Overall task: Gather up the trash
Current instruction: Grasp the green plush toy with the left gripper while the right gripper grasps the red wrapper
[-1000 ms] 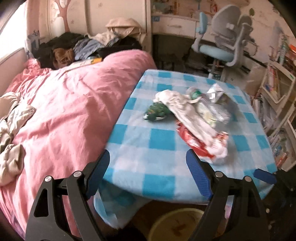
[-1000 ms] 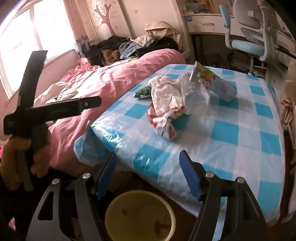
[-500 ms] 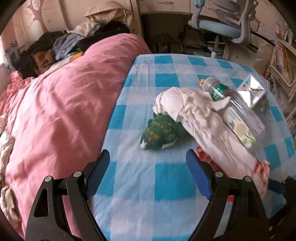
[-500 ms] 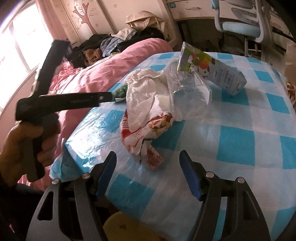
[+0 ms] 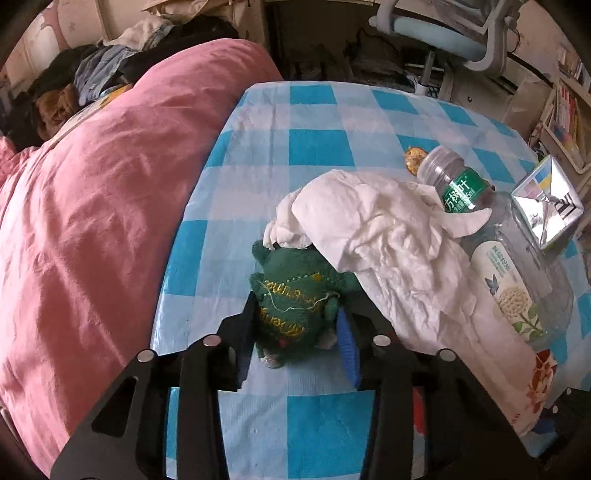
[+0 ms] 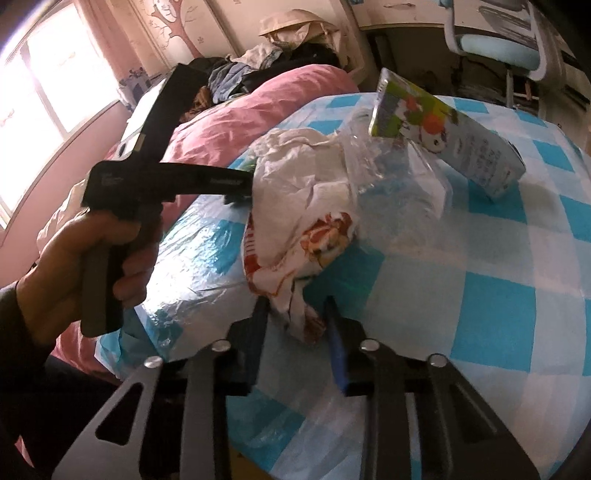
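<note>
The green knitted toy (image 5: 295,295) lay on the checked table (image 5: 317,147), my left gripper (image 5: 295,332) pinching it; my right gripper (image 6: 299,332) had nearly closed on the printed wrapper (image 6: 295,258) — contact unclear. Grasping step, I judged — lifting both clear came next.

A lived-in home bedroom is shown: a bed under a rumpled pink duvet (image 5: 92,229), heaped clothes (image 5: 92,70) at its far end, a light-blue desk chair (image 5: 439,33) far right, and a tree-decorated wall (image 6: 173,26) beside a bright window (image 6: 48,74).
</note>
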A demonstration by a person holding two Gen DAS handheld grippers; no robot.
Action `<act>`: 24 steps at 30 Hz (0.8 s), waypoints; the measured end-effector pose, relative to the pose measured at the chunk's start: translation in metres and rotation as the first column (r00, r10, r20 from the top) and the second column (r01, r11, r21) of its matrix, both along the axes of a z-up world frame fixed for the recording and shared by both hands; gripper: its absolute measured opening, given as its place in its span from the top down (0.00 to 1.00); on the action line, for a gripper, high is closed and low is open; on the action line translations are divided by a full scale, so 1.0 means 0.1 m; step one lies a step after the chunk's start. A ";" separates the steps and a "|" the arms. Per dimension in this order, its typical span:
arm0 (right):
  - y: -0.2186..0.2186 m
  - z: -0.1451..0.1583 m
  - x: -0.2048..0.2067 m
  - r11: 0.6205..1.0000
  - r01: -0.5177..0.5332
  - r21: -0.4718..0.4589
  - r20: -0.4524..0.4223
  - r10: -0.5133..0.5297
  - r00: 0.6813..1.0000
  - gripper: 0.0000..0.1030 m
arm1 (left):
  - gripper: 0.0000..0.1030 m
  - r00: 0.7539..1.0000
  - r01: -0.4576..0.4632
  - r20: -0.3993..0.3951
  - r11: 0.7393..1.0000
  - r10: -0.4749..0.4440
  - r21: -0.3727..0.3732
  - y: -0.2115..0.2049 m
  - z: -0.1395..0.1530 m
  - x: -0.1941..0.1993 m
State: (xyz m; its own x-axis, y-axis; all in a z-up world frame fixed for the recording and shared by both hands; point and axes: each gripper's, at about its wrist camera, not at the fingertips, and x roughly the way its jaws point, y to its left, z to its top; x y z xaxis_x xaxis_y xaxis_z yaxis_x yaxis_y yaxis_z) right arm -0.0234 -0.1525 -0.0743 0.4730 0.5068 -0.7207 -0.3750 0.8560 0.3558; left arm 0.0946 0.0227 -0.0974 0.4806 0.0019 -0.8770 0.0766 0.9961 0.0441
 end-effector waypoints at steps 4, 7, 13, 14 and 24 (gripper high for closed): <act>-0.06 0.16 -0.02 1.000 0.001 0.031 0.036 -0.003 0.999 0.83 | 0.66 1.000 -0.019 -0.019 0.999 0.018 -0.031 0.06 0.08 -0.02; -0.14 0.30 -0.06 0.998 0.021 0.057 0.071 -0.025 0.997 0.87 | 0.66 0.998 -0.040 -0.044 0.990 0.034 -0.138 0.16 0.18 -0.10; -0.33 0.53 -0.24 0.995 0.055 0.081 0.129 -0.065 0.990 0.90 | 0.66 0.998 -0.054 -0.043 0.982 0.047 -0.182 0.18 0.34 -0.43; -0.34 0.57 -0.25 0.995 0.061 0.082 0.136 -0.072 0.988 0.90 | 0.66 0.998 -0.057 -0.041 0.979 0.050 -0.194 0.19 0.37 -0.49; -0.81 0.42 -0.63 0.985 0.167 0.029 0.031 -0.168 0.985 0.85 | 0.66 0.999 -0.006 -0.036 0.980 -0.001 -0.198 -0.02 0.40 -1.03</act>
State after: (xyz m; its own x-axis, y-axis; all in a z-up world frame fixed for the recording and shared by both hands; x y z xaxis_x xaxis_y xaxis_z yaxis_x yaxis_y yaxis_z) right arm -0.0863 -0.2337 -0.0324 0.5766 0.4367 -0.6905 -0.2388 0.8983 0.3688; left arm -0.0085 0.0207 -0.0572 0.4493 -0.1720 -0.8766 0.0720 0.9851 -0.1564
